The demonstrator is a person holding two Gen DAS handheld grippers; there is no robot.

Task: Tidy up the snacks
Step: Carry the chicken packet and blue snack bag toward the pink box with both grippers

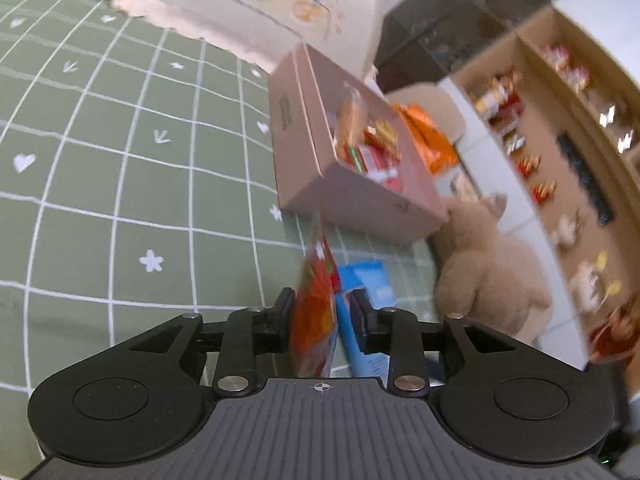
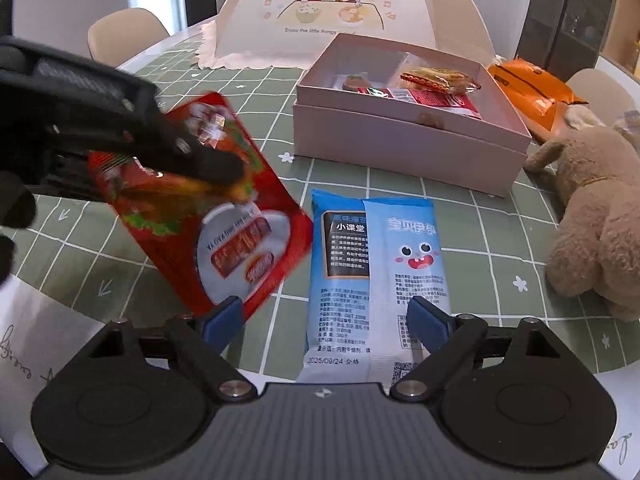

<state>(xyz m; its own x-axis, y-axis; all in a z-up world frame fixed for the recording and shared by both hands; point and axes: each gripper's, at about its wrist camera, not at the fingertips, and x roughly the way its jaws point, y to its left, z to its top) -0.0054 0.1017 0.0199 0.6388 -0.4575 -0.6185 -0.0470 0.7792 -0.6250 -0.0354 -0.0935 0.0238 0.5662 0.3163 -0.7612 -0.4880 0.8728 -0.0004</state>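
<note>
Right wrist: red packet lifted, open tablecloth left of pink box

On the green checked tablecloth there is 1 pink box, open, with at least 3 wrapped snacks showing inside; the exact number cannot be told. Outside the box there are 3 snack packs: 1 red pouch, 1 blue packet and 1 orange bag. There is 1 plush toy and 1 domed food cover. 2 beige chairs stand at the table's far side. 2 grippers are in view, with 2 fingers each.
</note>
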